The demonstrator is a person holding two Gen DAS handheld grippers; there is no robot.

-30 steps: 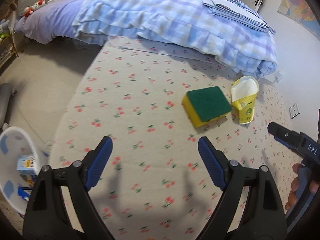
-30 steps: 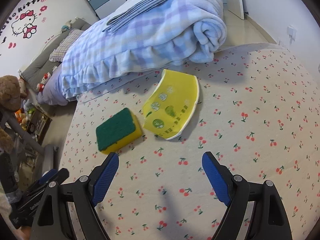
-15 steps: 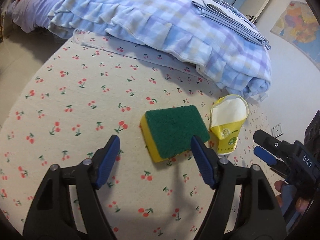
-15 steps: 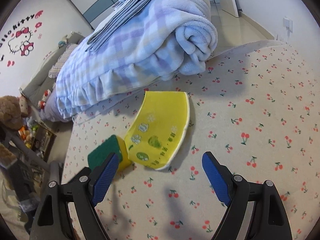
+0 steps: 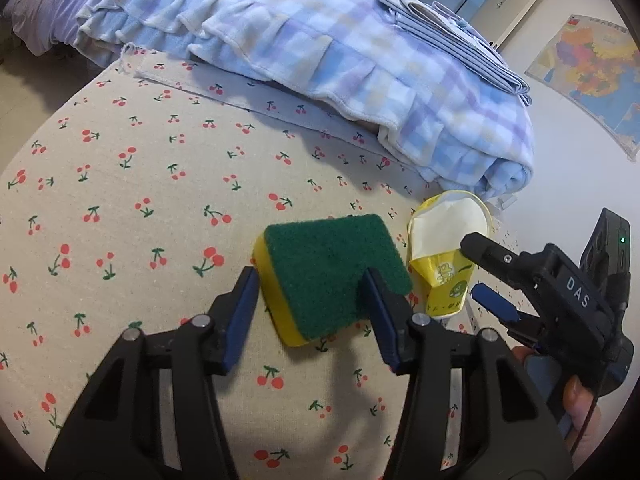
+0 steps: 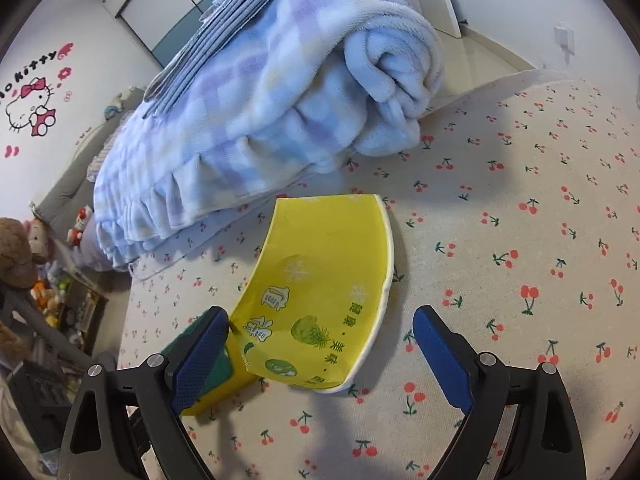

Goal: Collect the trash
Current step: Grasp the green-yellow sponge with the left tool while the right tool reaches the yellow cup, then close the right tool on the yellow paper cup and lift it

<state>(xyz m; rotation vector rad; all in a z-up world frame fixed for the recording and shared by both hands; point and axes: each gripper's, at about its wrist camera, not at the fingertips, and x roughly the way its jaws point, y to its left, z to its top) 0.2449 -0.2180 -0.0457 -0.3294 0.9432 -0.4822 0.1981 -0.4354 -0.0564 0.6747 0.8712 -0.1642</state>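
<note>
A yellow sponge with a green scouring top lies on the cherry-print sheet. My left gripper straddles it and its jaws are closing; the left pad is at the sponge's yellow edge and the right finger covers part of the green top, with no squeeze visible. To its right lies a flattened yellow paper cup. My right gripper is open and still widening, with the cup between its fingers and clear of both pads. Its left finger hides most of the sponge. The right gripper also shows at the cup in the left wrist view.
A rolled blue checked blanket with folded grey sheets on top lies just behind the sponge and cup. A hand holds the right gripper. Plush toys sit on the floor past the bed's left edge.
Both grippers moved forward and down onto the bed. The left jaws narrowed around the sponge. The right gripper came over the cup and widened slightly. The white bin left the left view.
</note>
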